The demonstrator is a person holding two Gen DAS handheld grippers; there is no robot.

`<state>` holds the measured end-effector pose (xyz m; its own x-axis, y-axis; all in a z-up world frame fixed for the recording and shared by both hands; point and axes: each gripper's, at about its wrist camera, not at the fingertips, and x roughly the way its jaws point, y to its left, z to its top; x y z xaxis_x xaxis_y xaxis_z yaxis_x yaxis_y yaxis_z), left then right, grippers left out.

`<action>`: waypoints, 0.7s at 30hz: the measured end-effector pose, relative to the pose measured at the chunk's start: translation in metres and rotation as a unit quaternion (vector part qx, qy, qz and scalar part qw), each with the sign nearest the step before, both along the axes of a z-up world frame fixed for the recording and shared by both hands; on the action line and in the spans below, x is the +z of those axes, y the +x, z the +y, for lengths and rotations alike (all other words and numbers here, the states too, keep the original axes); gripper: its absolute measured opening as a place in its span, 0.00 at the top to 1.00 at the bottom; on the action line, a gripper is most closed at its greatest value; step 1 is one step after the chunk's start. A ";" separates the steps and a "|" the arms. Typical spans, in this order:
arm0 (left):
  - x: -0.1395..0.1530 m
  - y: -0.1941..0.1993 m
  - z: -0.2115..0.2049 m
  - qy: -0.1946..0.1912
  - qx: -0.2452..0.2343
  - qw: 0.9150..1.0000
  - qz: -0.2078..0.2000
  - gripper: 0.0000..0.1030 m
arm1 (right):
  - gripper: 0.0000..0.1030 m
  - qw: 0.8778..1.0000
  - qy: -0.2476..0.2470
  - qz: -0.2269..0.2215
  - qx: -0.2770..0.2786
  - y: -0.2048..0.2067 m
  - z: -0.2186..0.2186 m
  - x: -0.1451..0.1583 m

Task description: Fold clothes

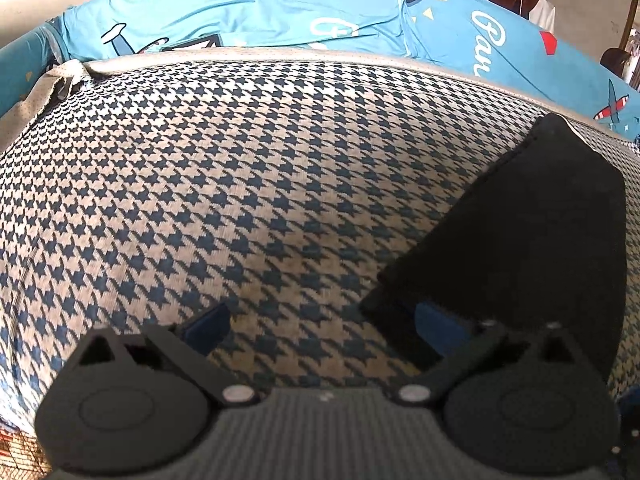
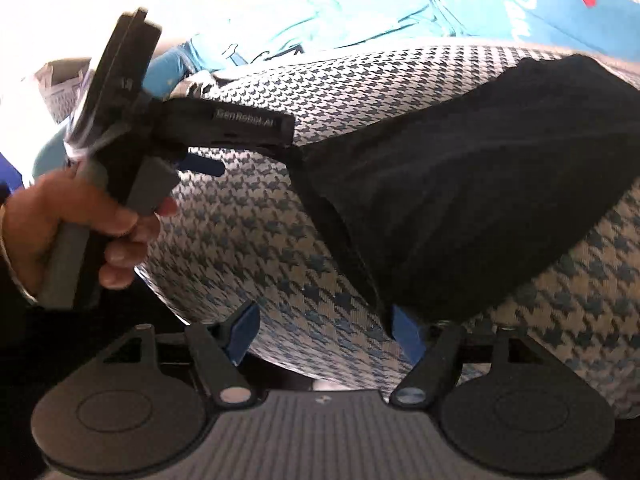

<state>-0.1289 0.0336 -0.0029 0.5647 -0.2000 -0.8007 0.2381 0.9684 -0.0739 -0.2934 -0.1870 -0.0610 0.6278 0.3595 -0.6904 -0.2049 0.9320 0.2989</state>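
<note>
Black, matte and finely knit, the dark garment (image 2: pixel 480 184) lies as a folded slab on the houndstooth cloth (image 1: pixel 240 184), a blue-and-cream check that covers the whole working surface; its edges look straight and its near corner comes to a blunt point (a thicker hem or seam runs along the left edge in the right wrist view). In the left wrist view the same garment (image 1: pixel 532 232) runs on a diagonal, its long axis going from the near middle up toward the far right, the pointed near corner just beside the right-hand blue pad; it sits on the right part of the checked cloth, well short of the bright blue printed sheet (image 1: pixel 280 12) behind.

The left gripper (image 1: pixel 320 320) stands open, its blue pads apart over bare check, nothing between them; the person's hand (image 2: pixel 80 224) grips its handle. The right gripper (image 2: pixel 324 332) is open too, jaws spread wide, with the garment's near corner reaching down to the inner face of its right finger; whether that pad touches the fabric cannot be told.

No container shows in either view.
</note>
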 end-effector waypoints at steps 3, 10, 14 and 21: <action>0.000 -0.001 -0.001 0.002 0.003 1.000 0.003 0.00 | 0.29 0.996 0.065 0.052 0.023 0.005 -0.006 -0.005; 0.000 -0.001 -0.001 0.004 0.002 1.000 0.004 0.00 | 0.29 0.997 0.045 0.043 -0.041 -0.004 -0.022 -0.001; 0.000 -0.001 -0.002 0.004 0.005 1.000 0.002 0.00 | 0.29 0.988 0.071 0.046 -0.127 -0.006 -0.044 -0.001; -0.002 -0.002 -0.004 0.003 0.000 1.000 0.008 0.00 | 0.32 0.976 0.115 0.070 -0.174 0.000 -0.062 -0.012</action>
<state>-0.1306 0.0293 -0.0049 0.5524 -0.1945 -0.8106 0.2369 0.9689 -0.0711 -0.2939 -0.2491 -0.0727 0.6446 0.2970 -0.7045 0.1697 0.8428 0.5107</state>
